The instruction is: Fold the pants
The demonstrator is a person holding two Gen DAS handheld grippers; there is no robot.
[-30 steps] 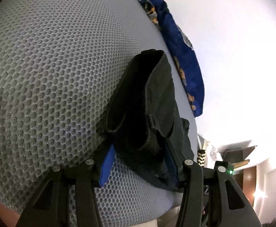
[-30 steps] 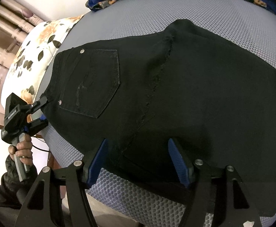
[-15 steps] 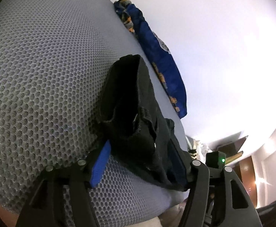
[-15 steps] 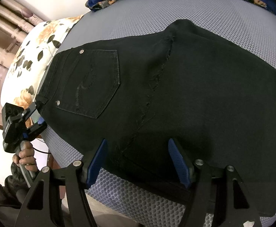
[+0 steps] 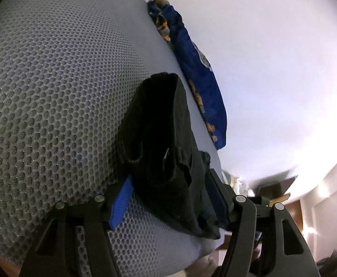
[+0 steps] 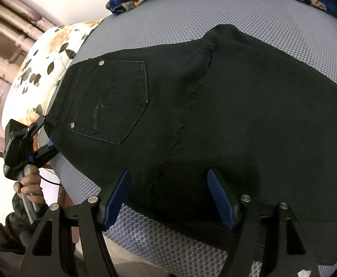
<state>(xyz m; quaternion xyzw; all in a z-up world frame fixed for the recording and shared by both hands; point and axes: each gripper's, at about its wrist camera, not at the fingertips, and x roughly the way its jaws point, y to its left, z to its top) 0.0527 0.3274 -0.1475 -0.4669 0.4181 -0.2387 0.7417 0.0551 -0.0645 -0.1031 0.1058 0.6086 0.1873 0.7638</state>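
Black pants point(image 6: 237, 115) lie flat on a grey mesh surface point(image 6: 168, 11), back pocket point(image 6: 115, 101) facing up. My right gripper point(image 6: 168, 177) hovers over their near edge; its jaws are opening, with the cloth under and between the blue pads and nothing gripped. In the left wrist view the waistband end point(image 5: 159, 127) bulges up between the fingers of my left gripper point(image 5: 169, 177). The right wrist view shows that left gripper point(image 6: 42, 136) at the waistband corner. Its jaws are spread around the cloth without pinching it.
A blue floral cloth point(image 5: 198, 73) lies bunched along the far edge of the mesh surface point(image 5: 53, 92). A floral pillow point(image 6: 41, 64) sits beyond the waistband. A hand point(image 6: 29, 182) holds the left gripper's handle off the surface's edge.
The left gripper's jaws have spread wider around the waistband, letting go of the cloth, and its view tilted slightly. The right gripper stayed in place over the pants.
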